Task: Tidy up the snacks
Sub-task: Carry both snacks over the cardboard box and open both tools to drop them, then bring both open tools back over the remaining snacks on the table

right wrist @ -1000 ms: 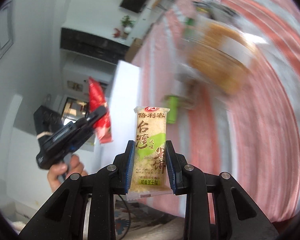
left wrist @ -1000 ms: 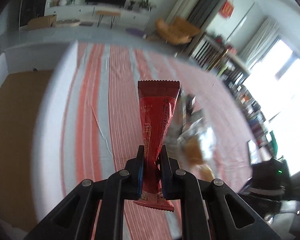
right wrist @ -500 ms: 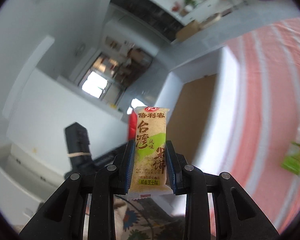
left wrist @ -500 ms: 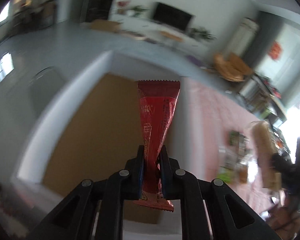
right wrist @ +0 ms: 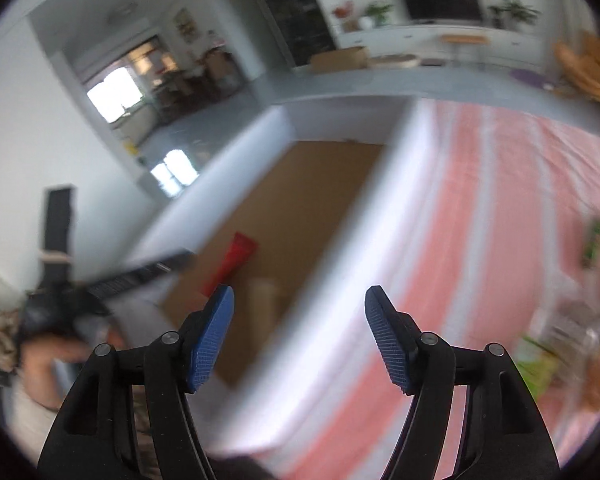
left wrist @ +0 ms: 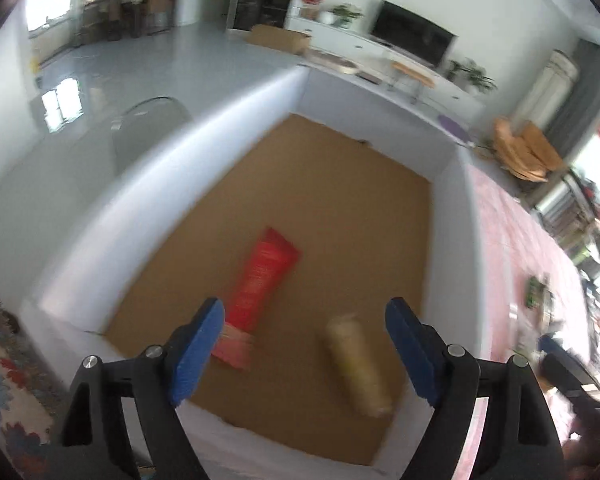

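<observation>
Watch the white box (left wrist: 452, 216): its right wall sits close under your right gripper (right wrist: 300, 336), so swinging back toward the striped cloth (right wrist: 480, 240) could clip it. Both snacks lie on its brown floor, the red packet (left wrist: 260, 280) left of the pale one (left wrist: 356, 364). Your left gripper (left wrist: 304, 352) and right gripper have just sprung wide, pinching nothing.
</observation>
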`<action>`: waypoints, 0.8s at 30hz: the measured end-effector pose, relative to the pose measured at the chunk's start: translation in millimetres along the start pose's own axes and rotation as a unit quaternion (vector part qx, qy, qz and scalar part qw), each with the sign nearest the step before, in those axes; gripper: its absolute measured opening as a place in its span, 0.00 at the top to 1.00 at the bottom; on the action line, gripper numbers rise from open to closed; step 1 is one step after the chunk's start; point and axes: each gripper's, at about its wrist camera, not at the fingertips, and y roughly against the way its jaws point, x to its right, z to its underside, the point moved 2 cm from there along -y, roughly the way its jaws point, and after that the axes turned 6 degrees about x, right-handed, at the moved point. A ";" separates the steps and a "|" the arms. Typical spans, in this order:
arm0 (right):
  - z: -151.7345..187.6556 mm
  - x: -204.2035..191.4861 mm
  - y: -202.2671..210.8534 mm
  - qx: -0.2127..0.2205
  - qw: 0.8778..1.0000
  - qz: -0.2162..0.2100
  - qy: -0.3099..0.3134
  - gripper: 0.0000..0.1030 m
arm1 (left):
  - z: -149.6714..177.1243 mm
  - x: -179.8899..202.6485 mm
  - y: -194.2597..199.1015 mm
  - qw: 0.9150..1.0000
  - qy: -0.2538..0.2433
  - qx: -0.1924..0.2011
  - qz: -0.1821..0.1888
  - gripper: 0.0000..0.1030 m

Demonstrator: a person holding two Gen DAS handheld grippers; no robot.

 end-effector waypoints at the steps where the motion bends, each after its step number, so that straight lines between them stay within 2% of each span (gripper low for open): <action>1: 12.4 26.9 7.5 0.011 0.999 0.033 -0.010 0.30 | 1.3 14.2 -2.4 1.000 -0.008 0.002 0.018 0.20; 3: 30.3 61.5 24.0 0.035 0.994 0.099 -0.014 0.30 | 6.9 47.9 9.9 0.999 -0.028 0.011 0.045 0.20; 4: 40.6 82.4 34.8 0.057 0.987 0.149 -0.013 0.30 | 10.5 66.4 15.0 0.997 -0.045 0.016 0.062 0.20; 5: 54.3 105.7 49.9 0.083 0.974 0.208 -0.015 0.30 | 16.1 87.2 19.3 0.994 -0.064 0.019 0.083 0.20; 7: 75.2 145.5 72.4 0.109 0.948 0.297 -0.036 0.28 | 30.0 126.8 30.1 0.987 -0.103 0.016 0.123 0.18; 8: 84.1 171.5 81.2 0.111 0.931 0.342 -0.057 0.27 | 38.0 143.4 33.0 0.983 -0.119 0.012 0.139 0.15; 10: 99.5 214.5 95.8 0.100 0.907 0.396 -0.102 0.27 | 65.1 182.8 36.2 0.972 -0.159 -0.007 0.173 0.11; 11: 104.0 244.5 103.9 0.091 0.889 0.425 -0.146 0.27 | 76.5 200.3 35.0 0.968 -0.173 -0.018 0.183 0.11; 14: 111.5 293.1 119.7 0.079 0.856 0.461 -0.220 0.27 | 114.9 244.9 18.9 0.955 -0.208 -0.059 0.203 0.11; 16: 112.0 313.2 126.1 0.074 0.843 0.480 -0.232 0.27 | 135.8 267.1 -1.1 0.949 -0.226 -0.074 0.208 0.11; 18: 113.0 334.7 121.4 0.062 0.839 0.486 -0.237 0.27 | 146.4 282.1 -20.4 0.946 -0.242 -0.073 0.201 0.11; 19: 121.3 333.7 134.1 0.059 0.839 0.486 -0.238 0.27 | 152.6 281.7 -26.2 0.946 -0.250 -0.067 0.194 0.11; 20: 121.1 338.8 130.1 0.056 0.837 0.488 -0.240 0.27 | 156.4 284.1 -36.0 0.946 -0.260 -0.062 0.182 0.11; 24: 138.4 342.1 154.0 0.071 0.835 0.478 -0.262 0.24 | 167.1 289.6 -70.4 0.941 -0.299 -0.046 0.153 0.11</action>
